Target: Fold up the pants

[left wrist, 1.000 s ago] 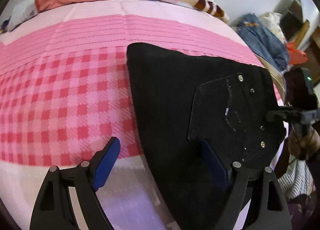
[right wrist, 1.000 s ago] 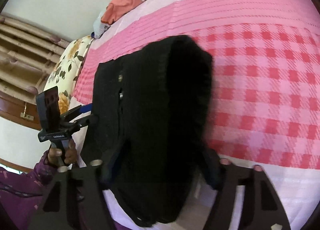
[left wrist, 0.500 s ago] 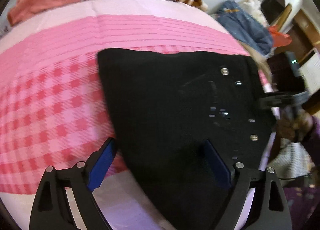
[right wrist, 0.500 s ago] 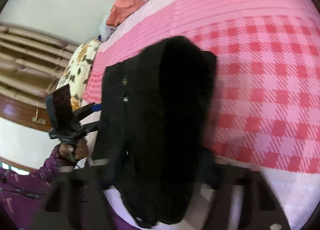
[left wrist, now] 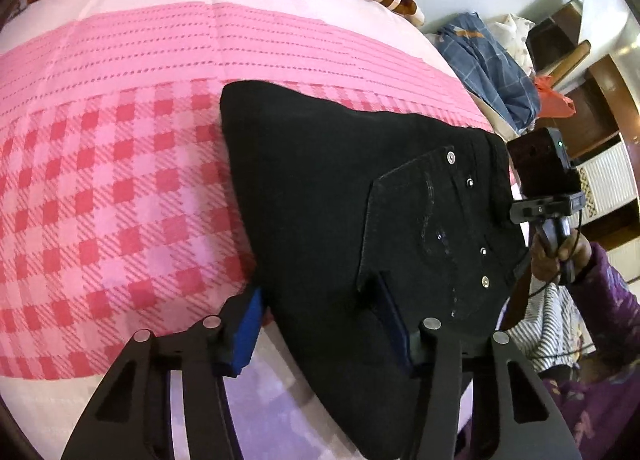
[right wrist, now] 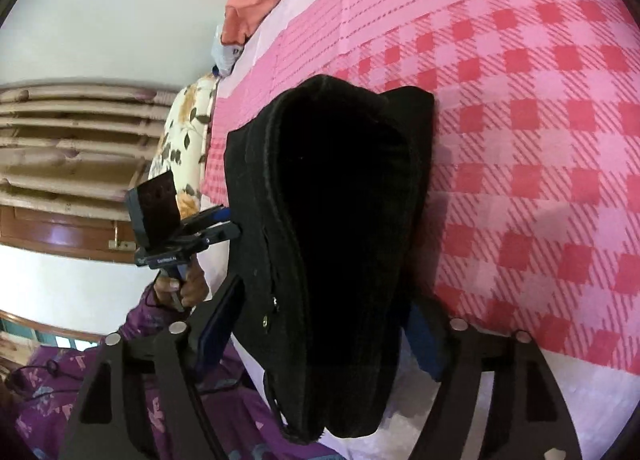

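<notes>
One black pants (left wrist: pixel 328 196); two tools (left wrist: pixel 320 320) (right wrist: pixel 320 324)

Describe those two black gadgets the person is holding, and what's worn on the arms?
Each is a black plastic tool with two flat fingers, triangular cut-outs and silver rivets. The left gripper and right gripper have blue pads inside the fingers. Each has a pistol-style handle, and a dark boxy block with a small green light sits on top. A thin black cable trails over the purple patterned sleeve.

pants (right wrist: pixel 344 244) near end cut off below, perhaps touching the jaws, person's sleeve (left wrist: pixel 608 340) cropped
</notes>
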`<state>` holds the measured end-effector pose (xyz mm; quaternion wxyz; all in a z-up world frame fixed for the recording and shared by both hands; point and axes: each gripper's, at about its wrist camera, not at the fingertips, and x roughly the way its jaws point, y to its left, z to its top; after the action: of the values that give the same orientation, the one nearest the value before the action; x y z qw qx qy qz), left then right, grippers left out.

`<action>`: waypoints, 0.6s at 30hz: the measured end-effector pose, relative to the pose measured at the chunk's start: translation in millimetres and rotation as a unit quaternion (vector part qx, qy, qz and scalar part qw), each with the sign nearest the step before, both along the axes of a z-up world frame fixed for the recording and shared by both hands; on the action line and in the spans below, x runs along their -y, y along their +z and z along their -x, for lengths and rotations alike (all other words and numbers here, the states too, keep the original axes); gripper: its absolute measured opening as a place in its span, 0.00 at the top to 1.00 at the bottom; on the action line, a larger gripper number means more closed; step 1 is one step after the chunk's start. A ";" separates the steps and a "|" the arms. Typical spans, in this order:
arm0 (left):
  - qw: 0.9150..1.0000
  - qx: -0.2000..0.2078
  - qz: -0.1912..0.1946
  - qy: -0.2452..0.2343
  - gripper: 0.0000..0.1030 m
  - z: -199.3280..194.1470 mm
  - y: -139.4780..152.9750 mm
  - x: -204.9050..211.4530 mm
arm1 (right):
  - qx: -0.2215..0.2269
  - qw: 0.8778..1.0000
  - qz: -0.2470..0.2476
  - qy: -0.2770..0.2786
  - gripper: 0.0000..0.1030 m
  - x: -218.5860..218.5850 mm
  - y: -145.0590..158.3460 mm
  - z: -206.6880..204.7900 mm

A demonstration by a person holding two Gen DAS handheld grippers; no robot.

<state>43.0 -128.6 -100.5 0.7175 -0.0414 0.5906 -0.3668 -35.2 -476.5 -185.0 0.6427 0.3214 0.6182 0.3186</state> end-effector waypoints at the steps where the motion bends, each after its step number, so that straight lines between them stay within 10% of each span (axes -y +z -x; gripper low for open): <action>1: 1.000 0.000 -0.004 -0.004 0.47 0.9 0.2 -1.1 | 0.000 1.000 -0.001 0.005 0.26 -0.5 0.3 -0.5; 12: 0.994 -0.081 0.079 -0.012 0.42 -9.7 -8.8 -7.1 | 0.029 0.999 0.001 0.041 0.08 -18.3 6.4 6.1; 18: 0.997 -0.048 0.059 -0.020 0.54 -5.0 -5.5 -5.2 | 0.021 1.000 -0.001 0.024 0.43 1.9 -0.1 7.8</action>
<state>48.0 -123.4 -106.0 0.6774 -0.0897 0.6022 -0.4129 -43.1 -478.4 -185.1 0.6473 0.3007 0.6118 0.3410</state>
